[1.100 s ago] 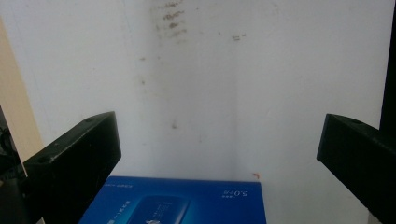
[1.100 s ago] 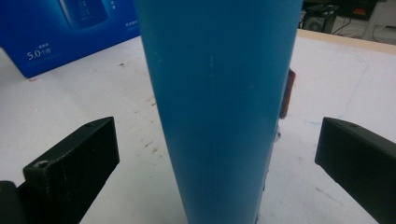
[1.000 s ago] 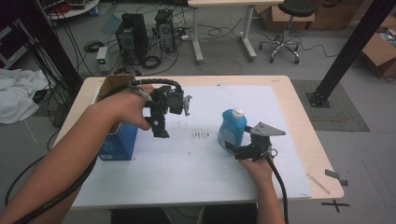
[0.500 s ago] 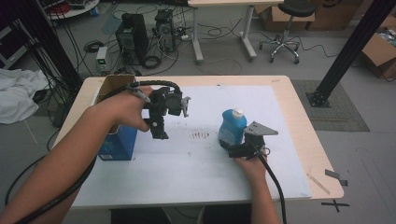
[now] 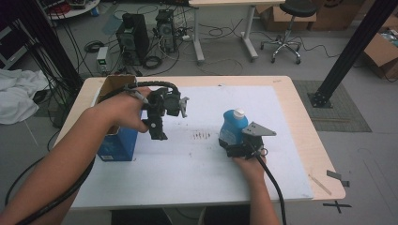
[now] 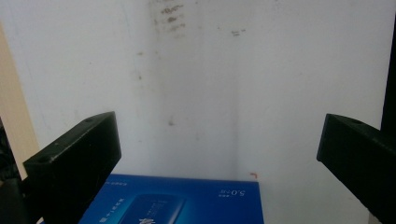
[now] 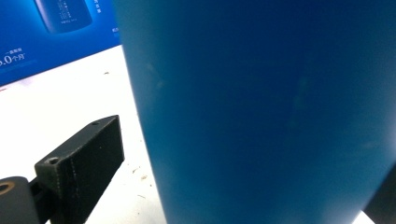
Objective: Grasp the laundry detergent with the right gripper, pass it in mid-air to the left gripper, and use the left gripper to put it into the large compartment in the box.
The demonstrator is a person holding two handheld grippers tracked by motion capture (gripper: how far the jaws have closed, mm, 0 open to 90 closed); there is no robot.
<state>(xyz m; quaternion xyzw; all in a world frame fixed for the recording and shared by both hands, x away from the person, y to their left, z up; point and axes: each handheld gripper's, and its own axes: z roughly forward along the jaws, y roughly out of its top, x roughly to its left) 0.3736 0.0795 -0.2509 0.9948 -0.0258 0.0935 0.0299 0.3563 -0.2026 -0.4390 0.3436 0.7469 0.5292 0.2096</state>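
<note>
Right claw (image 5: 233, 144) level, astride upright blue bottle (image 5: 231, 125)

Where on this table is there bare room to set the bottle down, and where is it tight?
Bare white sheet lies along the near edge, between the blue box and the right hand. The far right corner behind the blue bottle is bare too. It is crowded at the left, where the left gripper hangs beside the box.

A lab: computer towers (image 5: 133, 37), floor cables (image 5: 220, 33), cardboard boxes (image 5: 382, 51).
</note>
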